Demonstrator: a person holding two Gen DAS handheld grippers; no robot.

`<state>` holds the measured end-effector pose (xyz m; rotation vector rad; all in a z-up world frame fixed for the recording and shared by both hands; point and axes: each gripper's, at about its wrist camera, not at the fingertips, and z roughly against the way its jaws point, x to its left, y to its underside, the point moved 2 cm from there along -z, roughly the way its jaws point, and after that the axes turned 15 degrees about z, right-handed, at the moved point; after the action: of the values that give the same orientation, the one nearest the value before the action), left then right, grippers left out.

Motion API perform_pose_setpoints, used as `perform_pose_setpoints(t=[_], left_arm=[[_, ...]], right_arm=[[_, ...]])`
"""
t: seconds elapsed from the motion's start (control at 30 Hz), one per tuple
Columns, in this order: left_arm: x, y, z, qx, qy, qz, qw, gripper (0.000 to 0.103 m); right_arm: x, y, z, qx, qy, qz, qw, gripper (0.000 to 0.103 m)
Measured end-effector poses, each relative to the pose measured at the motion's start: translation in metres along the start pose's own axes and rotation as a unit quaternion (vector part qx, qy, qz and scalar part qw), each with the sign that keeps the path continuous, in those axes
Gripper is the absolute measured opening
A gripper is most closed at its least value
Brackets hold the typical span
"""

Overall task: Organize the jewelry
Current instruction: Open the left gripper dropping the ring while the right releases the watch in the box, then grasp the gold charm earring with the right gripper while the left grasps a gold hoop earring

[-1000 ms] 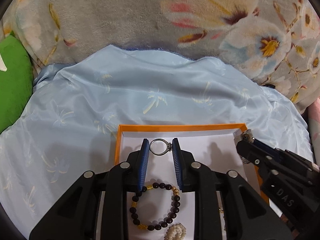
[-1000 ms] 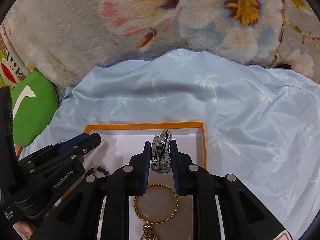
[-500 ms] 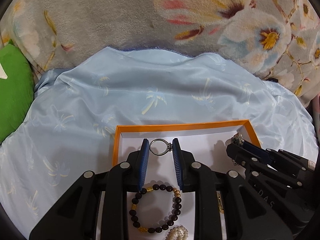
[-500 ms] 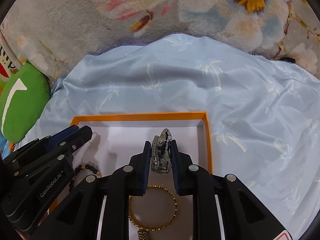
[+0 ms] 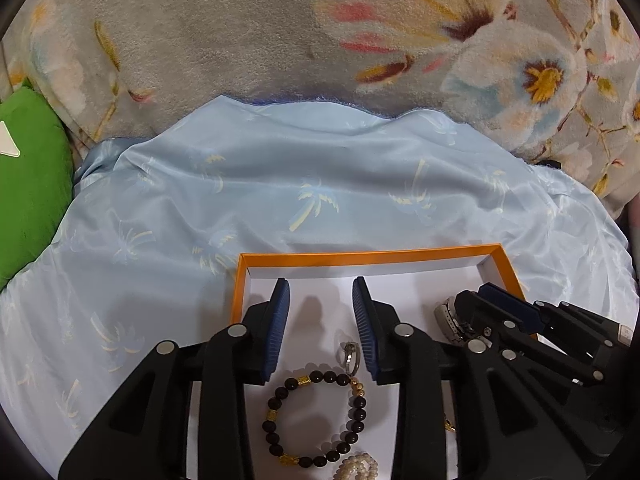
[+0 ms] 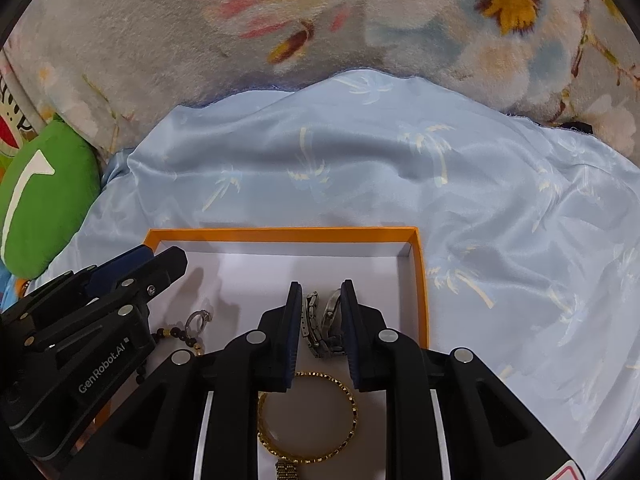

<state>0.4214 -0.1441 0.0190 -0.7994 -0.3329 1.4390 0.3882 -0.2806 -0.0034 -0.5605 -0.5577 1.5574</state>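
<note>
While the left gripper (image 5: pixel 320 292) stands over the orange-rimmed tray (image 5: pixel 360 258), its jaws have just been opening and now stand apart with nothing between the pads. The silver ring (image 5: pixel 350 354) lies on the tray's white floor, just inside the right-hand blue pad (image 5: pixel 364 328) at about 5 o'clock from the gap, touching or nearly touching the dark beaded bracelet (image 5: pixel 316 420) below it. That bracelet, dark beads with a few gold ones, lies flat toward 6 o'clock, and a small cluster of pearl beads (image 5: pixel 358 466) sits at its lower edge.

From the right wrist view, the right gripper (image 6: pixel 320 304) has its jaws narrow, closed on a silver metal watch (image 6: pixel 324 326) held on edge between the pads, its link band hanging down toward the tray floor; whether it touches the floor cannot be told. A gold bangle (image 6: pixel 308 416) lies flat on the tray at 6 o'clock from the watch, partly under the gripper's frame.

The tray rests on a pale blue satin cloth (image 6: pixel 480 208) printed with palm trees. Beyond it, at 12 o'clock, is a grey fleece blanket (image 5: pixel 240 28) with large flowers, and at 9 o'clock a green cushion (image 5: pixel 28 184).
</note>
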Motion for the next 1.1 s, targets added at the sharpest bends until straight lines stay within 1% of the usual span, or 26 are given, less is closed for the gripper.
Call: perform_pose_setpoints(t=[0.17, 0.27, 0.37, 0.5, 0.57, 0.63, 0.7, 0.77, 0.87, 0.93, 1.03, 1.1], left_arm=[[0.0, 0.0, 0.0, -0.001, -0.001, -0.001, 1.0, 0.031], [0.0, 0.0, 0.001, -0.002, -0.002, 0.002, 1.0, 0.031], [0.006, 0.0, 0.009, -0.01, -0.004, 0.011, 0.9999, 0.031], [0.024, 0.01, 0.033, -0.011, -0.004, 0.04, 0.9991, 0.031], [0.034, 0.02, 0.055, -0.021, -0.002, 0.046, 0.9987, 0.031], [0.042, 0.032, 0.078, -0.03, -0.001, 0.041, 0.9987, 0.033], [0.052, 0.049, 0.104, -0.039, 0.002, 0.034, 0.9986, 0.041], [0.065, 0.068, 0.129, -0.048, 0.004, 0.035, 0.9982, 0.049], [0.079, 0.101, 0.157, -0.046, 0.002, 0.028, 0.9985, 0.049], [0.084, 0.124, 0.17, -0.041, -0.003, 0.018, 0.999, 0.049], [0.09, 0.163, 0.185, -0.026, -0.012, 0.009, 0.9995, 0.049], [0.092, 0.183, 0.19, -0.015, -0.014, 0.01, 0.9997, 0.049]], right_arm=[[0.0, 0.001, 0.002, -0.002, 0.003, 0.002, 1.0, 0.019], [-0.001, 0.001, 0.009, -0.018, 0.007, 0.0, 1.0, 0.019], [-0.001, 0.007, 0.029, -0.045, 0.015, -0.002, 0.999, 0.019], [0.008, 0.027, 0.07, -0.068, 0.024, 0.016, 0.997, 0.019], [0.015, 0.044, 0.096, -0.079, 0.026, 0.024, 0.996, 0.019], [0.022, 0.065, 0.12, -0.085, 0.026, 0.031, 0.996, 0.019], [0.031, 0.086, 0.14, -0.088, 0.027, 0.041, 0.995, 0.019], [0.042, 0.113, 0.157, -0.087, 0.04, 0.057, 0.994, 0.019], [0.059, 0.154, 0.177, -0.077, 0.052, 0.083, 0.992, 0.018], [0.069, 0.181, 0.186, -0.065, 0.045, 0.088, 0.993, 0.018], [0.081, 0.216, 0.195, -0.047, 0.018, 0.073, 0.996, 0.018], [0.09, 0.235, 0.198, -0.037, -0.002, 0.064, 0.997, 0.018]])
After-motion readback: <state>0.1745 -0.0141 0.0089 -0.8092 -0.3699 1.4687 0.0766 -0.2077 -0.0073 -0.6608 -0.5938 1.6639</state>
